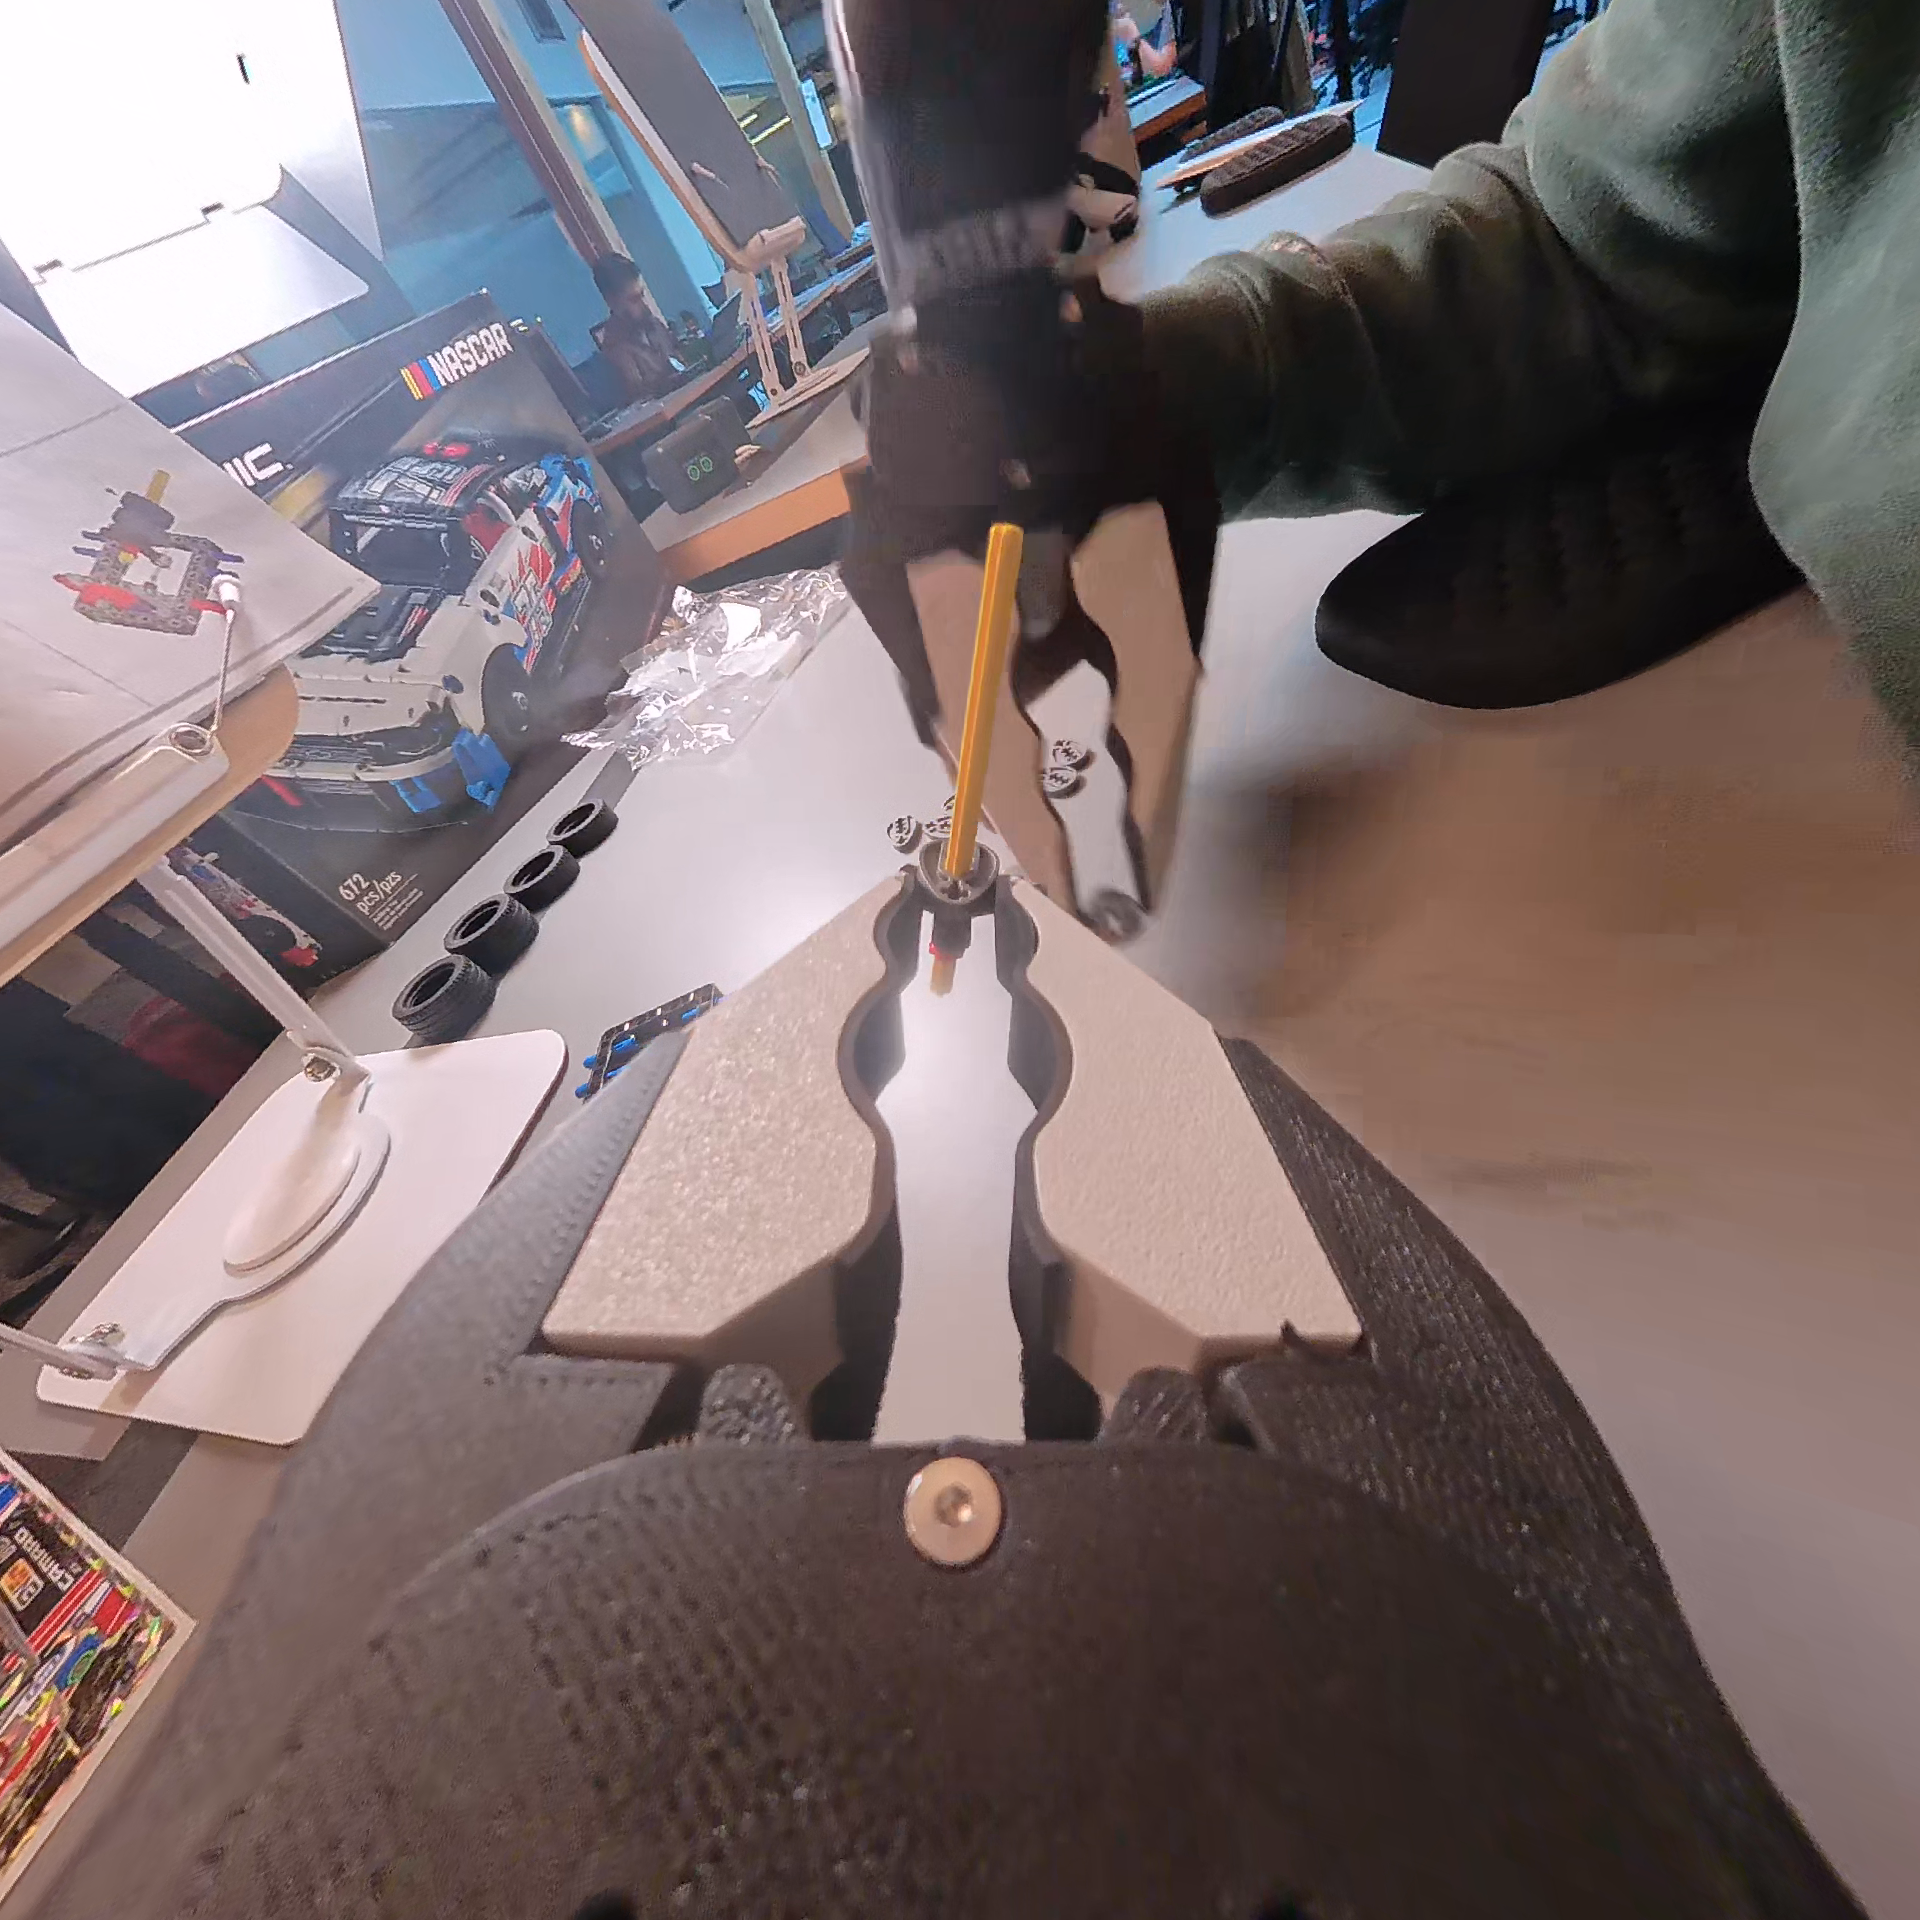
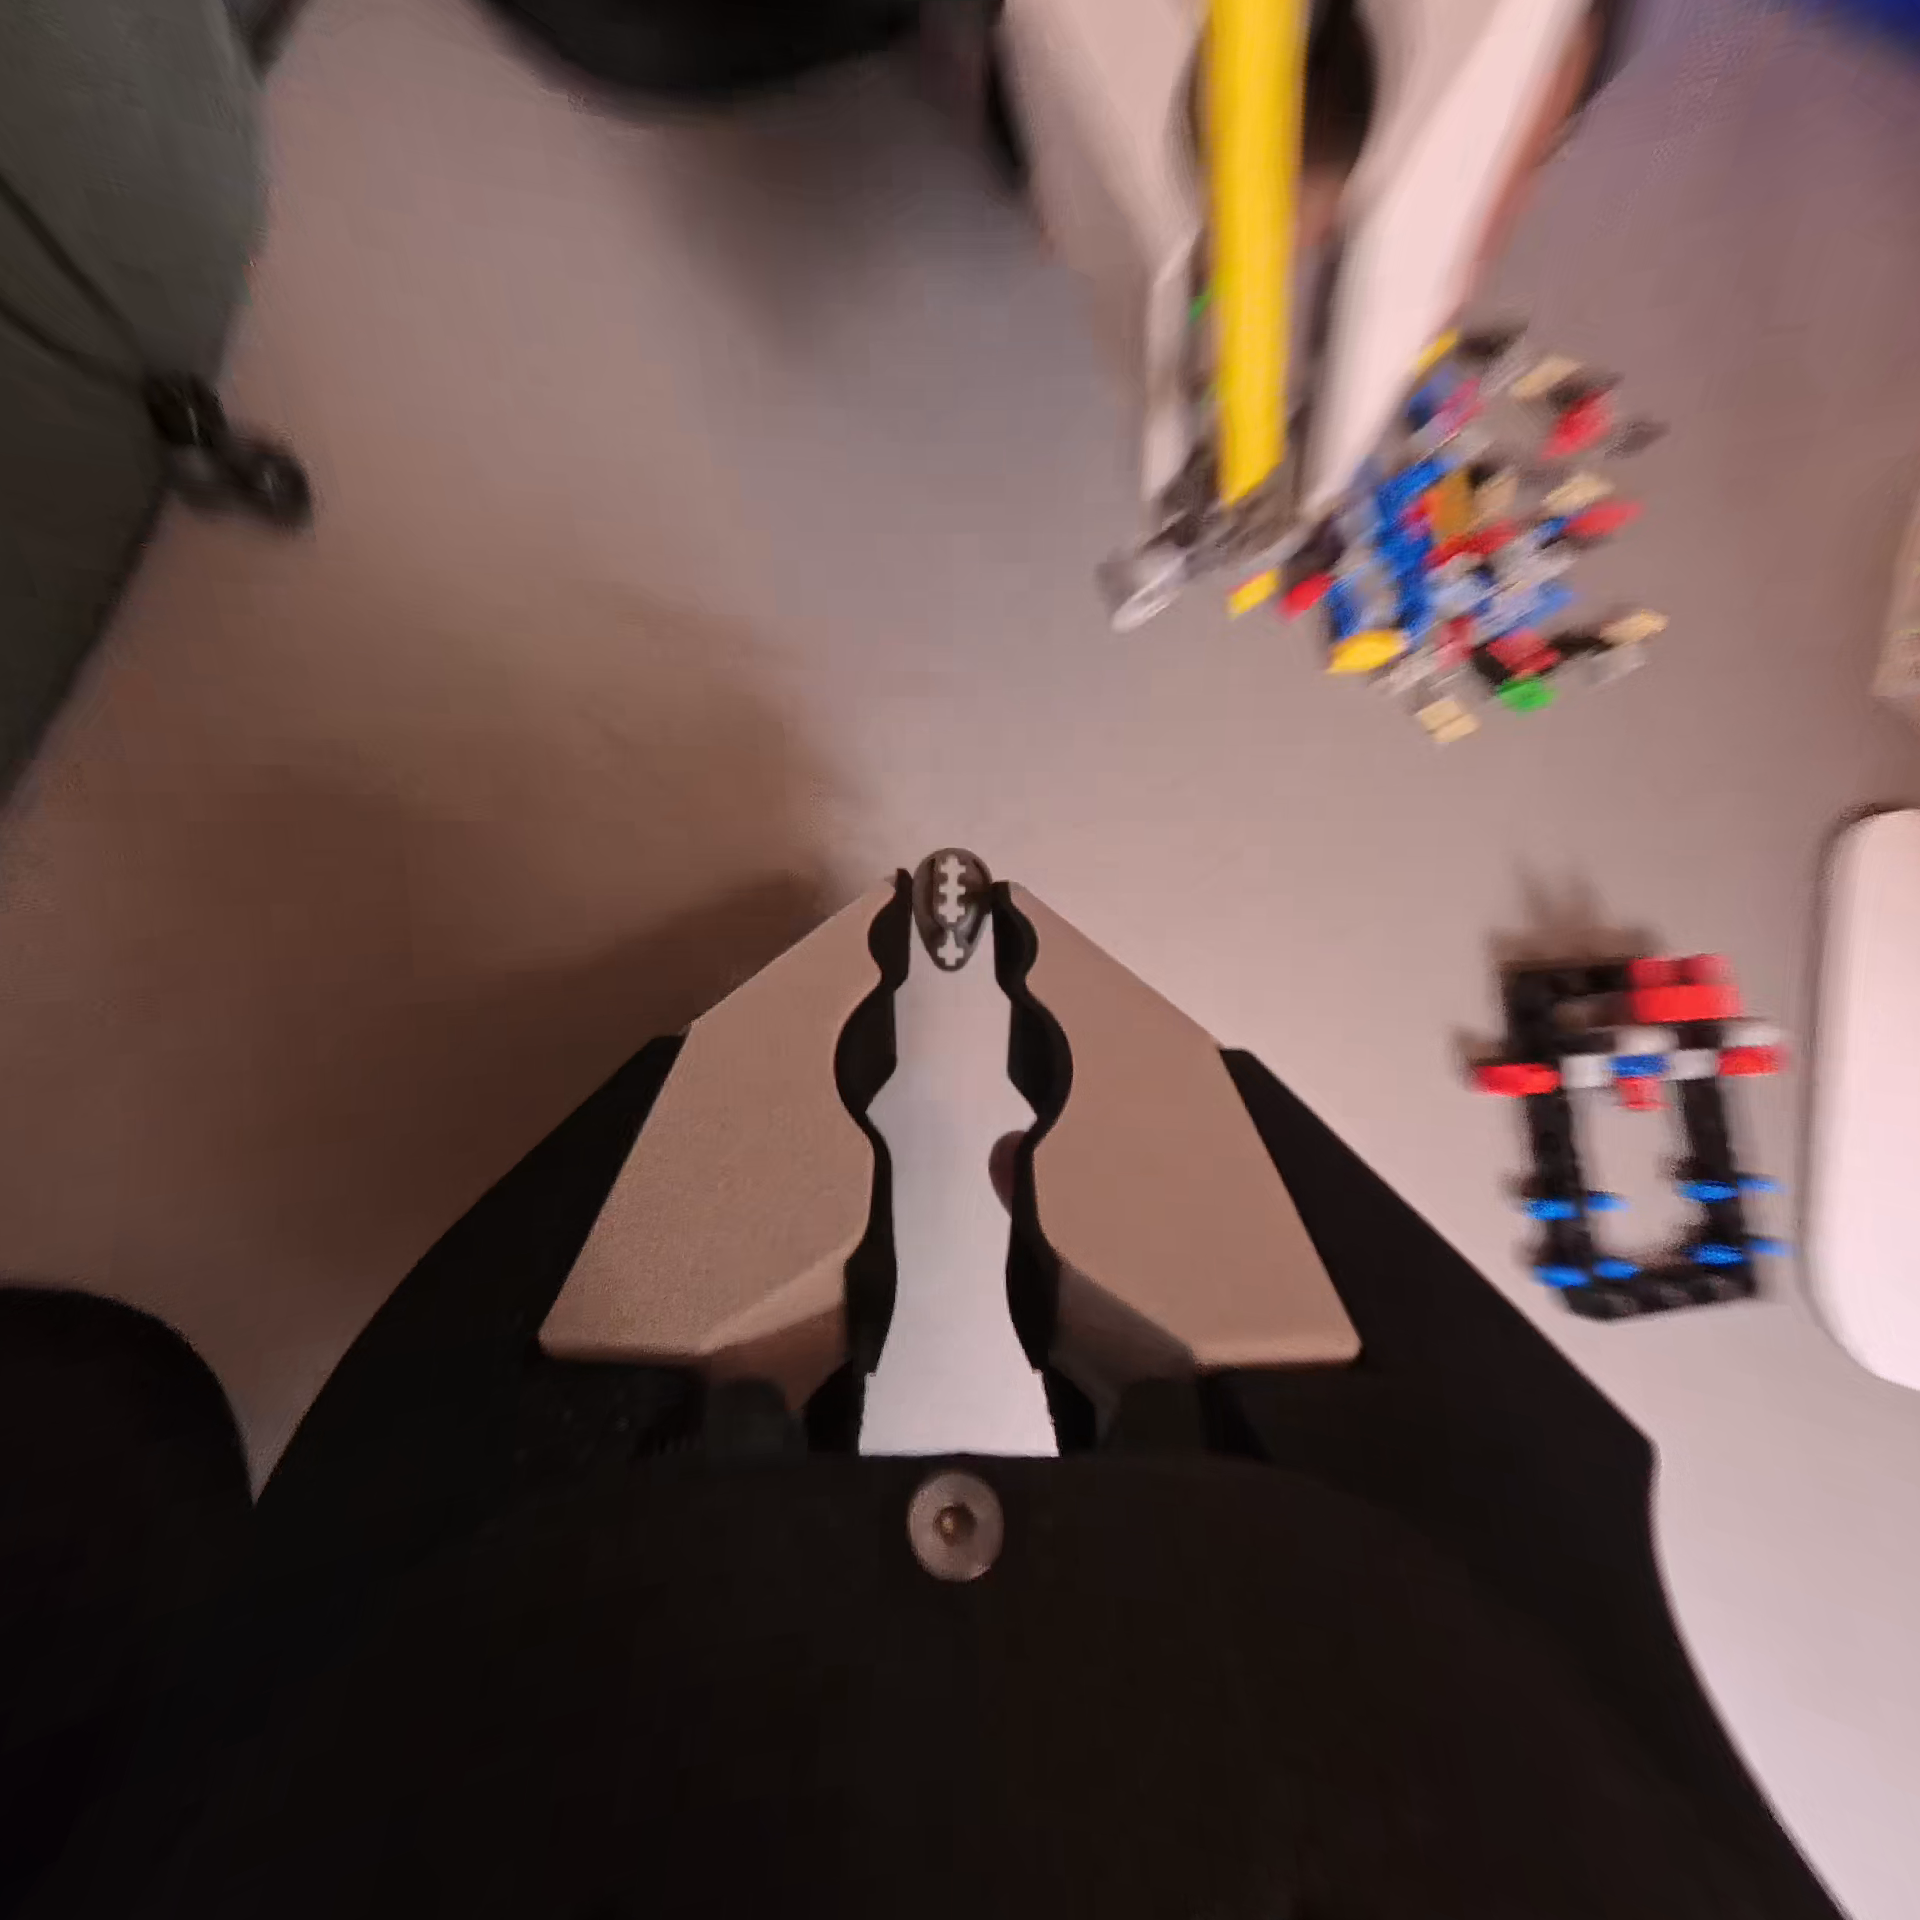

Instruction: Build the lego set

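Note:
My left gripper is shut on a small black connector with a long yellow axle standing up through it. My right gripper is shut on a small black oval piece with cross-shaped holes, held above the table. In the left wrist view the right gripper hangs just right of the axle, blurred. In the right wrist view the left gripper and the yellow axle show blurred at the top. A black frame assembly with red and blue pins lies on the table to the right.
A pile of loose coloured pieces lies at the far right. Several black tyres, the set's box, a crumpled plastic bag and a booklet on a white stand are to the left. Small black pieces lie beyond the axle. My right fingertips sit around 7 cm from my left ones.

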Demonstrator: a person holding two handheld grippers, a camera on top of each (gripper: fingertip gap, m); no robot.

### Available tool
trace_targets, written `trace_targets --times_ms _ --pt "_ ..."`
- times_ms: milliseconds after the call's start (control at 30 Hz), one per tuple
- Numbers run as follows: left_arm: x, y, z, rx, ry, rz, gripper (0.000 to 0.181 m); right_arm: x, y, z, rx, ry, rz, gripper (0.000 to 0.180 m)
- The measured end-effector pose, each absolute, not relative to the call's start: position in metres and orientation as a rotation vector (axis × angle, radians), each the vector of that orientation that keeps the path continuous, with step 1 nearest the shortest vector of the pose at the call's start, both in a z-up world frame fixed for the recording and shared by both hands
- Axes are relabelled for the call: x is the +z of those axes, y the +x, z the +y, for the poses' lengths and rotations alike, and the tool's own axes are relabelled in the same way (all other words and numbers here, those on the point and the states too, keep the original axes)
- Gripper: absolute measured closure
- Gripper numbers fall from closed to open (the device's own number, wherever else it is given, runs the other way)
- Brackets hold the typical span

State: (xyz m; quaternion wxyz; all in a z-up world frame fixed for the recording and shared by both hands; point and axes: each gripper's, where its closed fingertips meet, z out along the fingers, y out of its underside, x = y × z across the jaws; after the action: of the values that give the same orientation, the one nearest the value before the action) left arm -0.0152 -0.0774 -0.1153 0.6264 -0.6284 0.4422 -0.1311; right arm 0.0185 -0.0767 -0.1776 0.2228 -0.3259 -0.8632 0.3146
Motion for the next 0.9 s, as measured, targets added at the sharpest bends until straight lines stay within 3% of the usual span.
trace_targets --times_ms 133,233,900 --pt "-0.116 -0.014 -0.078 -0.311 -1.44 1.016 0.168 -0.097 0.012 -0.076 1.004 -0.766 -2.083 0.167" --pt "-0.117 -0.014 -0.077 -0.315 -1.443 1.011 0.168 -0.072 0.013 -0.085 0.987 -0.695 -2.01 0.167" --pt "-0.137 -0.01 -0.071 -0.278 -1.527 1.048 0.168 -0.08 0.004 -0.099 0.894 -0.674 -2.022 0.167"
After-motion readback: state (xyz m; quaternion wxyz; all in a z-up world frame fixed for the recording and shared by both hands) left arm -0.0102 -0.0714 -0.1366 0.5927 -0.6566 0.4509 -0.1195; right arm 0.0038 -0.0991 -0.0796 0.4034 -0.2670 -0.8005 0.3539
